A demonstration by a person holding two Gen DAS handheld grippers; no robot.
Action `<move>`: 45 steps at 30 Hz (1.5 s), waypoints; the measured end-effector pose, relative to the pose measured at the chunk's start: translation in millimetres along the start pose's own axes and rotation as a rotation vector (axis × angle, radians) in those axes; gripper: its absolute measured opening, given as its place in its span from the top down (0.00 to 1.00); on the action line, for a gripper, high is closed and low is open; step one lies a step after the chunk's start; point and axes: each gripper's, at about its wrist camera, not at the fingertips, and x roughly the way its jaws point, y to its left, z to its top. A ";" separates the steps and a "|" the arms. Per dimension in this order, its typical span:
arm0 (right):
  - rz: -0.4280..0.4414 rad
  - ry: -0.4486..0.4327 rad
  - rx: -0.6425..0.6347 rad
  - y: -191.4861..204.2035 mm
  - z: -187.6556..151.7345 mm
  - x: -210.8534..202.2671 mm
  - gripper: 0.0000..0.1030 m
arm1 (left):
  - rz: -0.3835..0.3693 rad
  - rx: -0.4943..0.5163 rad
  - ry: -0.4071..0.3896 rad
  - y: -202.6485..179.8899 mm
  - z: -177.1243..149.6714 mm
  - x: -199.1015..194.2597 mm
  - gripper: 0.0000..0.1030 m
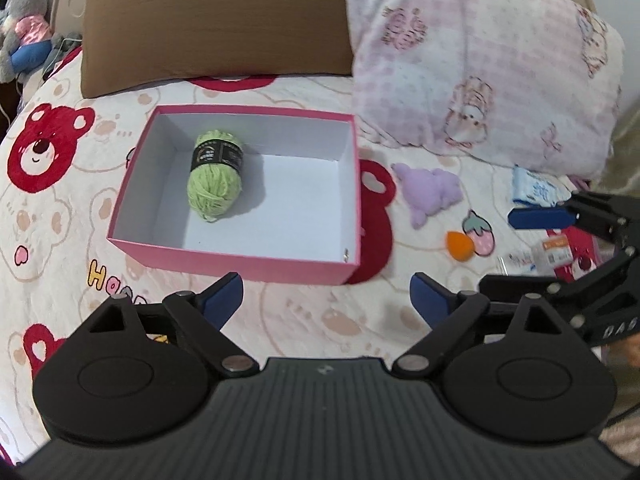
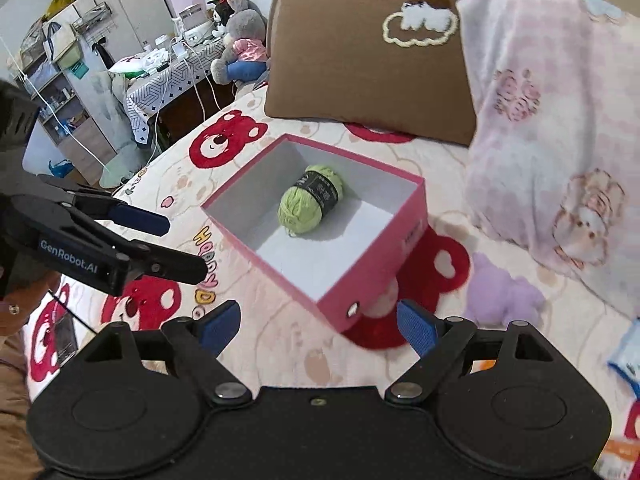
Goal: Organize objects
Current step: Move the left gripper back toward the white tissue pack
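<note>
A pink box (image 1: 248, 266) with a white inside sits on the bear-print bedspread, and a green yarn ball (image 1: 215, 190) with a black band lies in its left half. My left gripper (image 1: 326, 296) hovers in front of the box's near wall, open, nothing between its blue pads. The right wrist view shows the same box (image 2: 384, 248) and yarn (image 2: 308, 204) from the box's right corner. My right gripper (image 2: 318, 320) is open and empty above the bedspread near that corner. Each gripper also shows in the other's view: the right gripper (image 1: 520, 248) and the left gripper (image 2: 168, 244).
To the right of the box lie a purple plush (image 1: 432, 192), an orange sponge (image 1: 458, 244), a blue-white packet (image 1: 538, 190) and small packets (image 1: 556, 252). A brown pillow (image 1: 216, 28) and a pink pillow (image 1: 480, 64) stand behind. The bed's edge and a cluttered table (image 2: 172, 76) are at left.
</note>
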 end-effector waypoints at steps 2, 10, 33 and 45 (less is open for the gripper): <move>-0.003 0.004 0.014 -6.4 -6.3 -10.3 0.14 | -0.009 0.017 0.010 -8.3 -3.7 -2.2 0.11; -0.048 0.014 0.002 -33.5 -43.8 -47.8 0.14 | -0.051 0.067 0.045 -46.6 -22.5 -5.6 0.11; -0.173 0.060 -0.002 -81.0 -141.7 -96.9 0.14 | -0.222 0.236 0.165 -171.2 -43.9 38.9 0.11; -0.194 -0.003 -0.007 -102.5 -167.7 -84.7 0.15 | -0.297 0.240 0.122 -208.7 -46.3 74.4 0.12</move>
